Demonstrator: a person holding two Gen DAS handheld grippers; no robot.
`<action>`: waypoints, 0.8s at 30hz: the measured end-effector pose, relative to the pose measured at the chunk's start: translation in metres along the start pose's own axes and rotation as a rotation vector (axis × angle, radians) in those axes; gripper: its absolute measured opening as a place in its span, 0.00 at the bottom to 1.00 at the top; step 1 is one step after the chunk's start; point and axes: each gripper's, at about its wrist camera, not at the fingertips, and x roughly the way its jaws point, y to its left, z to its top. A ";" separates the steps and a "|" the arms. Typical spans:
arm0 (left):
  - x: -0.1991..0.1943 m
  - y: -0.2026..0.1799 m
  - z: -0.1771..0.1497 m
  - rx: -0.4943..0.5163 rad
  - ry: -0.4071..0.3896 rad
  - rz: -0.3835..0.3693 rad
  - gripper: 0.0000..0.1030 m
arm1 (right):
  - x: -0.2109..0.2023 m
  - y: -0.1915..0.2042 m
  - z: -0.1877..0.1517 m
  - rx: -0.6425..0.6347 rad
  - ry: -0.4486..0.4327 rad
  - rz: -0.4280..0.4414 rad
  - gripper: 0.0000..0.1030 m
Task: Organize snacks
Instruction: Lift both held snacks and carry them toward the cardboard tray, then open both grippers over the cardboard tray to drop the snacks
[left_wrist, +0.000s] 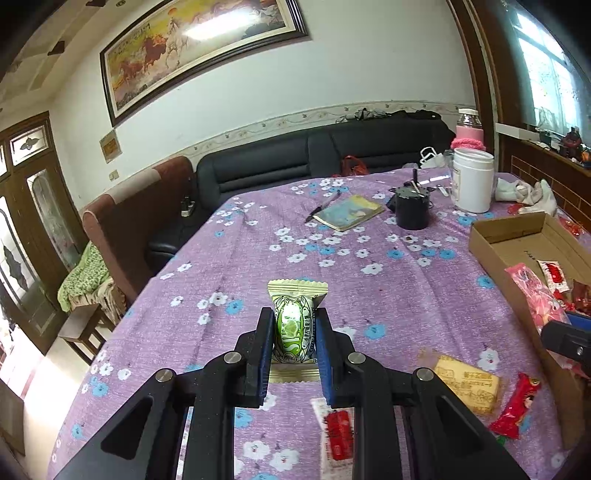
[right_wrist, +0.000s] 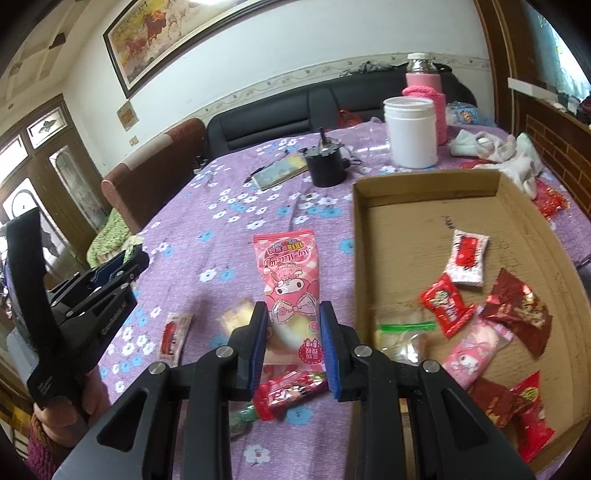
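My left gripper (left_wrist: 293, 317) is shut on a green and cream wrapped snack (left_wrist: 294, 325), held above the purple flowered tablecloth (left_wrist: 332, 266). My right gripper (right_wrist: 291, 312) is shut on a tall pink strawberry snack packet (right_wrist: 290, 280), just left of the cardboard box (right_wrist: 356, 236). The box holds several red, pink and white snack packets, such as a white-red one (right_wrist: 466, 256). Loose snacks lie on the cloth: a red candy (right_wrist: 291, 393), a white-red sachet (left_wrist: 336, 428), a beige cracker pack (left_wrist: 465, 384) and a red packet (left_wrist: 517, 406). The left gripper shows in the right wrist view (right_wrist: 122, 264).
At the far end of the table stand a white jar (right_wrist: 410, 133), a pink bottle (right_wrist: 424, 92), a black pot (right_wrist: 327, 164), a notebook with a pen (left_wrist: 349, 212) and crumpled cloths (right_wrist: 495, 147). A black sofa (left_wrist: 295, 158) and a brown chair (left_wrist: 122, 236) lie beyond the table's edges.
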 end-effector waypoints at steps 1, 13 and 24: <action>-0.001 -0.002 0.000 -0.001 0.002 -0.009 0.22 | 0.000 -0.001 0.000 -0.003 -0.003 -0.016 0.25; -0.010 -0.020 0.012 -0.028 0.051 -0.103 0.21 | -0.005 -0.022 0.009 0.003 -0.031 -0.158 0.26; -0.026 -0.069 0.031 -0.004 0.088 -0.242 0.21 | -0.021 -0.054 0.024 0.050 -0.069 -0.213 0.26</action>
